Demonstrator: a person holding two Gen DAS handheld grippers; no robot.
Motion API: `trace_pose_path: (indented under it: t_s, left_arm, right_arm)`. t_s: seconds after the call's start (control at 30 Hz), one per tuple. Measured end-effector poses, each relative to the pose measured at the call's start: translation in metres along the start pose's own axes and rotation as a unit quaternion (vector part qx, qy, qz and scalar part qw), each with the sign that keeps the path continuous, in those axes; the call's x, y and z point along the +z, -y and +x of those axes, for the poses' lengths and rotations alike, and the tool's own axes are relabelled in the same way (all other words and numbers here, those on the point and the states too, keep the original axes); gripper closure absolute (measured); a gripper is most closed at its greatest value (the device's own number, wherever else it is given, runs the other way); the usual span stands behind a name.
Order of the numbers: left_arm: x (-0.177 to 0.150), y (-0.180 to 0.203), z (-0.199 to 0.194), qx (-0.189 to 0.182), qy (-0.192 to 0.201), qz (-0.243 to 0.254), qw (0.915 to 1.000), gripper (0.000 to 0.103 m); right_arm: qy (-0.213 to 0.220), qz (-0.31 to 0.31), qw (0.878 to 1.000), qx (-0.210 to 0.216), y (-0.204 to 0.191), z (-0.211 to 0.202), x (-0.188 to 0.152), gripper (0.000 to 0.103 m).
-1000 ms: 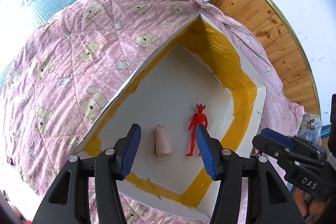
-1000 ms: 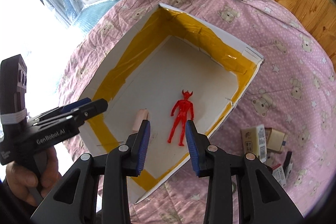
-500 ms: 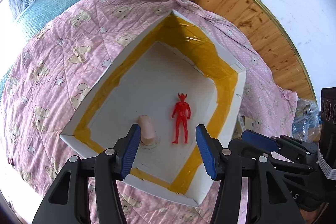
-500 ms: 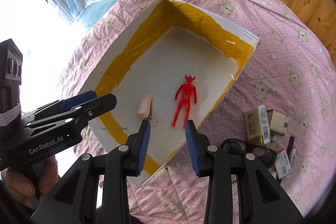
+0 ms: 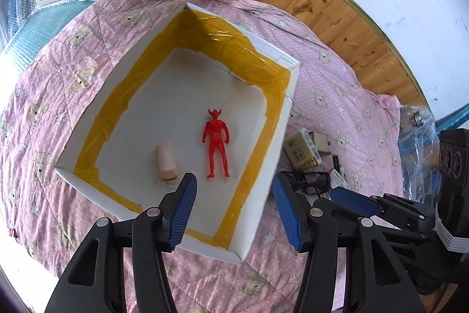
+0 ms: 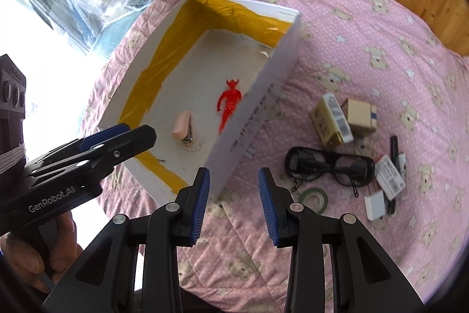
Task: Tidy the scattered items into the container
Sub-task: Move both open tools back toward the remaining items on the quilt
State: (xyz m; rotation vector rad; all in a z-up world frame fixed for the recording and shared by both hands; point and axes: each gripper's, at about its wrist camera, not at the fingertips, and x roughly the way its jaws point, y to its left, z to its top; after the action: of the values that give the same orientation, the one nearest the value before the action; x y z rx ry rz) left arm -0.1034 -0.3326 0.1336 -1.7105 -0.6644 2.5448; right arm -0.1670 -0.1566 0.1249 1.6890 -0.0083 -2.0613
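Left wrist view, white box (image 5: 265,166) holding red figure (image 5: 216,143), pink stapler (image 5: 166,163)

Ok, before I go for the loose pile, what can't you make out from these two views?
- Red figure, right wrist view: its legs hidden behind the box wall.
- Boxes and black glasses, left wrist view: partly hidden by the box corner and the left tongs.
- Labels on the small packs, right wrist view: too small to read.
- Pink item: identity unclear in both views.

red figure (image 5: 216,143), pink stapler (image 5: 166,161), in box (image 5: 272,137)
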Motion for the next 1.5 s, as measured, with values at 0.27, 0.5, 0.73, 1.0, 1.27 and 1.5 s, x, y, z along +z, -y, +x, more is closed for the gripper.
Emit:
trace_pose_path:
  t_s: [0.27, 0.5, 0.73, 1.0, 1.27, 1.5]
  left_arm:
    - [-0.02, 0.034, 0.0, -0.002, -0.009, 0.028, 0.9996, 0.047]
    - [-0.035, 0.064, 0.008, -0.015, -0.025, 0.063, 0.9976, 0.047]
    - [-0.053, 0.089, 0.033, -0.033, -0.059, 0.096, 0.9931, 0.047]
    - [-0.065, 0.105, 0.059, -0.024, -0.085, 0.105, 0.9906, 0.047]
    - [-0.076, 0.125, 0.091, -0.01, -0.108, 0.107, 0.9884, 0.047]
    - [-0.082, 0.137, 0.118, 0.008, -0.122, 0.095, 0.988, 0.047]
  right_arm:
    - [-0.004, 0.047, 0.999, 0.01, 0.033, -0.009, -0.031, 0.066]
    - [0.0, 0.078, 0.997, 0.001, 0.059, -0.015, -0.054, 0.066]
    - [-0.008, 0.124, 0.992, -0.011, 0.086, -0.013, -0.08, 0.066]
    - [-0.017, 0.158, 0.987, -0.014, 0.132, -0.01, -0.111, 0.066]
    - [-0.014, 0.192, 0.981, -0.014, 0.183, -0.002, -0.126, 0.066]
    - [-0.023, 0.168, 0.985, -0.011, 0.199, 0.01, -0.12, 0.066]
